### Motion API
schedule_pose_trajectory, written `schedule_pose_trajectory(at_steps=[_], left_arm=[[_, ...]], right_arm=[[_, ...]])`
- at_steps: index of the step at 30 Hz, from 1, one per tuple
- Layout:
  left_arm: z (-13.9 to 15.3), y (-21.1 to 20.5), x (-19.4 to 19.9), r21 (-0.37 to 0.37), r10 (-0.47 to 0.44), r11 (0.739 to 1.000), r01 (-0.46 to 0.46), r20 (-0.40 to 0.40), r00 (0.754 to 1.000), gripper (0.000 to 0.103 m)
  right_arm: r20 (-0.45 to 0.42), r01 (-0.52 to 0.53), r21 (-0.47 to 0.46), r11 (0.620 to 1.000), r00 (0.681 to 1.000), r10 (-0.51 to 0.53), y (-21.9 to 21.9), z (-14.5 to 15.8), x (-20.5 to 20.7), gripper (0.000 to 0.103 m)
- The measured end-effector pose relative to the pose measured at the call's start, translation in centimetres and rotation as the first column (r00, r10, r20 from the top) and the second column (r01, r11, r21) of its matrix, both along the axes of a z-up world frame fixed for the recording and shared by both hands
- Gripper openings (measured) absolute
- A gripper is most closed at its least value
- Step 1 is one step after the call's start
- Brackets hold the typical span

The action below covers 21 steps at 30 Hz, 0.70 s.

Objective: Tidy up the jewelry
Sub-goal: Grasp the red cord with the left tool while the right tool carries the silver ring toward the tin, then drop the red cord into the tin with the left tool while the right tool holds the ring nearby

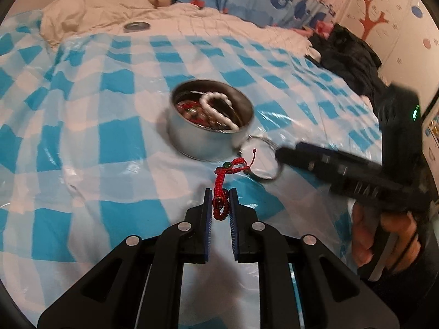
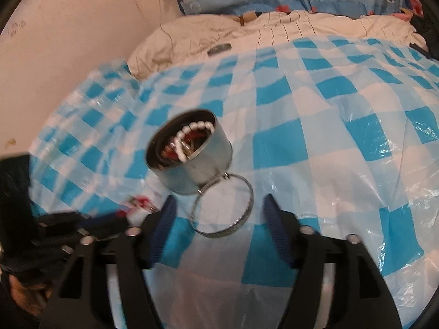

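A: In the left wrist view, what did my left tongs [image 1: 221, 203] hold?

B: They had pinched the red cord bracelet [image 1: 221, 192] on the bed, near the tin [image 1: 210, 122] already holding jewelry.

A: And the right view?

B: Your right tongs [image 2: 219, 220] stood wide, empty, around the silver bangle [image 2: 223, 205] touching the tin. Both pieces remained outside.

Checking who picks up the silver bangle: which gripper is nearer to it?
Right. The right gripper stands open around the silver bangle; the left gripper sits beside it, shut on the red braided bracelet.
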State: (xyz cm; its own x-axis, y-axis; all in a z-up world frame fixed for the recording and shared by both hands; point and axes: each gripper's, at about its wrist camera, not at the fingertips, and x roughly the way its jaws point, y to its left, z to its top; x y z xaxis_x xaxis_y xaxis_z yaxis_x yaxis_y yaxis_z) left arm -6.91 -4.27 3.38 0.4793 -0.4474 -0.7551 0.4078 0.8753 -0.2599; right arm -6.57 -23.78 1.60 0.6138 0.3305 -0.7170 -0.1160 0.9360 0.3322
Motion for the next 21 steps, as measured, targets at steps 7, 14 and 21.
schedule_pose_trajectory(at_steps=[7,14,21], left_arm=[[0.7,0.7,0.7,-0.022,0.042,0.999,-0.042,0.017,0.999,0.011],[2.2,0.0,1.5,-0.075,0.044,0.996,-0.039,0.063,0.997,0.011],[3.0,-2.3,6.3,-0.073,0.029,0.997,-0.023,0.088,0.996,0.011]], right_arm=[[-0.014,-0.042,-0.154,0.987,0.999,0.040,2.6,-2.1,1.0,0.079],[-0.031,-0.051,-0.170,0.984,0.998,0.047,2.5,-1.8,0.6,0.061],[0.048,0.019,-0.079,0.997,0.999,-0.015,0.5,0.6,0.0,0.061]])
